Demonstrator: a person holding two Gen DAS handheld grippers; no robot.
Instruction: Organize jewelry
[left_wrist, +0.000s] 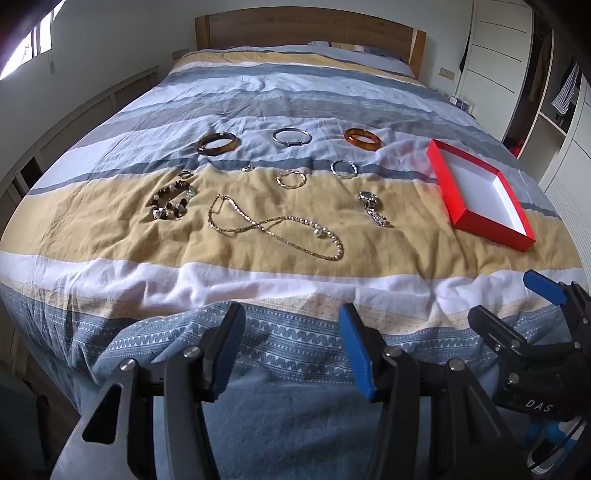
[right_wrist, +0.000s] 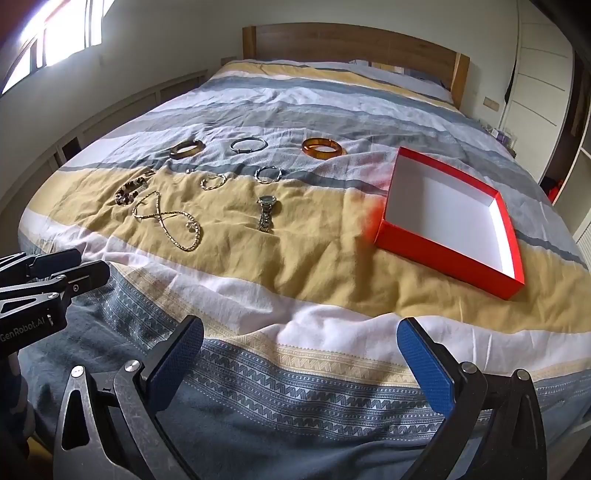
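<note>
I'm holding both tools spread and empty, left tool (left_wrist: 291, 350) and right tool (right_wrist: 301, 363), at the bed's (left_wrist: 295, 288) foot. Jewelry's lying left of the red box (right_wrist: 448, 254); that necklace (left_wrist: 275, 225) is risking snagging on soft bedding.

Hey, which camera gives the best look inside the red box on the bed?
The right wrist view: the red box sits close and large, its white floor showing bare. In the left wrist view the same box lies farther off at the right, narrower, its floor only partly seen.
</note>
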